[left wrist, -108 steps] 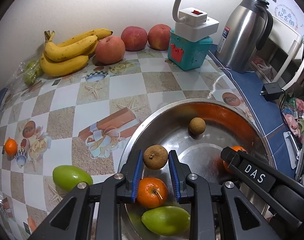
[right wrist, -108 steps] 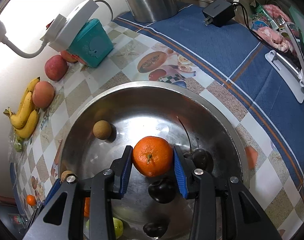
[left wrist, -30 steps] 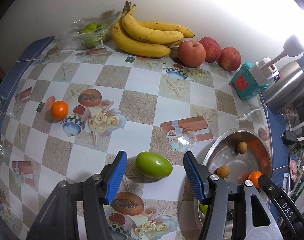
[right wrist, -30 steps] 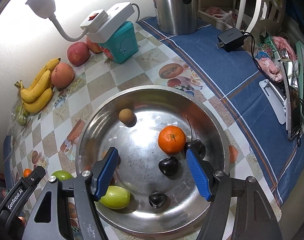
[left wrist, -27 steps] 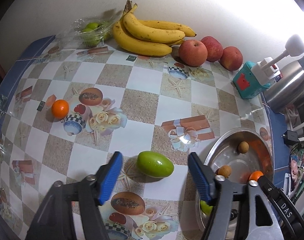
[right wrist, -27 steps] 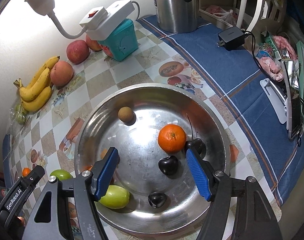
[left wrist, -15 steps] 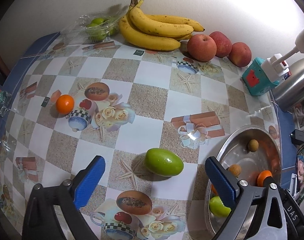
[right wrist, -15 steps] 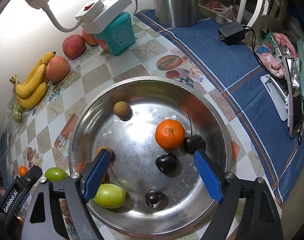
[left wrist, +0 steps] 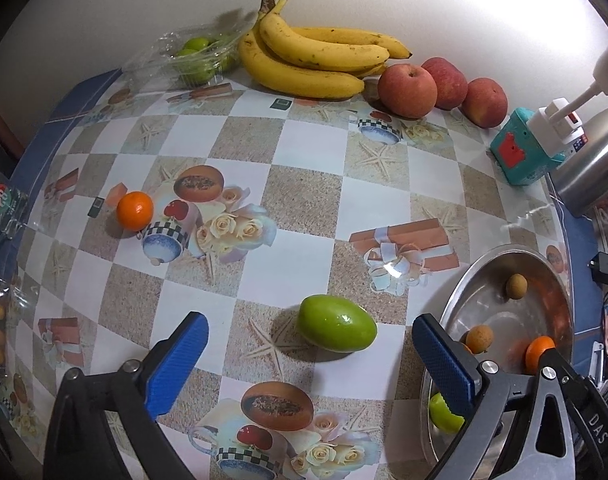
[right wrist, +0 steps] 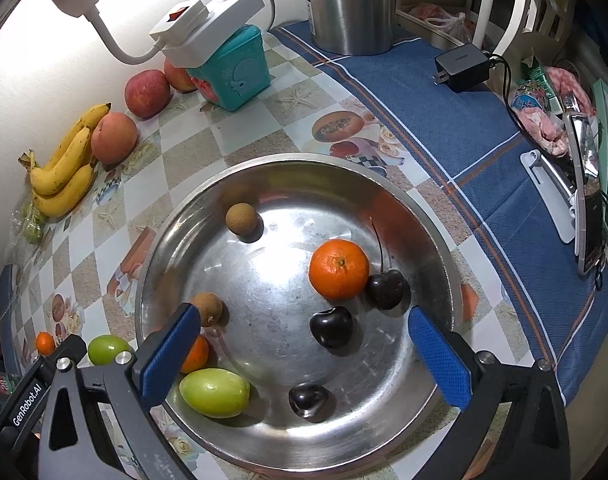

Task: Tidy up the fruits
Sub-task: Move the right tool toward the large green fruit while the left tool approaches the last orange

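While the round steel bowl (right wrist: 444,240) already holds tangerines, cherries, longans and a green fruit, the oval green mango (left wrist: 336,329) and small orange tangerine (left wrist: 135,209) at ten o'clock remain on the table between and beyond the empty left gripper (left wrist: 310,354), whose jaws are spread wide, as the empty right gripper (right wrist: 299,354) opens over the bowl.

Your right gripper's (right wrist: 299,344) left finger is covering half of the small orange (right wrist: 195,354) in the steel bowl (right wrist: 444,248). Your left gripper's (left wrist: 310,354) right finger is hiding most of the green fruit (left wrist: 444,408) beyond it.
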`<state>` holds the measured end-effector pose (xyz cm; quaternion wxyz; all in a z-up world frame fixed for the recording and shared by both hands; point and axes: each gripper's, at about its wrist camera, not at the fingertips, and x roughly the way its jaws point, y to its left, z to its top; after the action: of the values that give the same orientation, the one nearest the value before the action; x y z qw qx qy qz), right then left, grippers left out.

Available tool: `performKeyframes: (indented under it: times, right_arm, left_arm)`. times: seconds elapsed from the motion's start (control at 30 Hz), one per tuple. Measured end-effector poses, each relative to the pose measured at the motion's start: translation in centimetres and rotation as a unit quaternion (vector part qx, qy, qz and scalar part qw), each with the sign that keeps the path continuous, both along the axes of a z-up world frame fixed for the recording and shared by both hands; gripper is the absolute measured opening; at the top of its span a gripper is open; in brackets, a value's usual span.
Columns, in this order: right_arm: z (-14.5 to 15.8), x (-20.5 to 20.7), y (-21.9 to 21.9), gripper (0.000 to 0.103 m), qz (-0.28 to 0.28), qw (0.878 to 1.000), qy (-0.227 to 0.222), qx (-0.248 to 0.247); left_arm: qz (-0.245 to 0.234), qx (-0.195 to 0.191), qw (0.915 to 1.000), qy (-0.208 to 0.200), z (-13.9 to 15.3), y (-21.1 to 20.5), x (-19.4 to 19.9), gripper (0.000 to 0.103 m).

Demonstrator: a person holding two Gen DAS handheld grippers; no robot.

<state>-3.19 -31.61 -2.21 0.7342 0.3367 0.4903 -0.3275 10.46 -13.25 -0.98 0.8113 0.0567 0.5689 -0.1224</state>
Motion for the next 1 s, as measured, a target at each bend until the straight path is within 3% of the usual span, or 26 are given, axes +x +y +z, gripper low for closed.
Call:
performKeyframes:
  times: [0.63, 1.0]
  right_arm:
    - [-0.2, 0.5, 0.5, 0.103, 0.01, 1.0, -0.002, 0.004]
    - [-0.7, 2.4, 2.4, 0.103, 0.056, 0.998, -0.007, 0.026]
  left_arm:
    - [-0.021, -0.005, 0.9997, -0.014, 0.9, 0.0, -0.1, 0.103]
    - [-0.012, 0.046, 0.9976, -0.05, 1.7, 4.0, 2.1, 0.103]
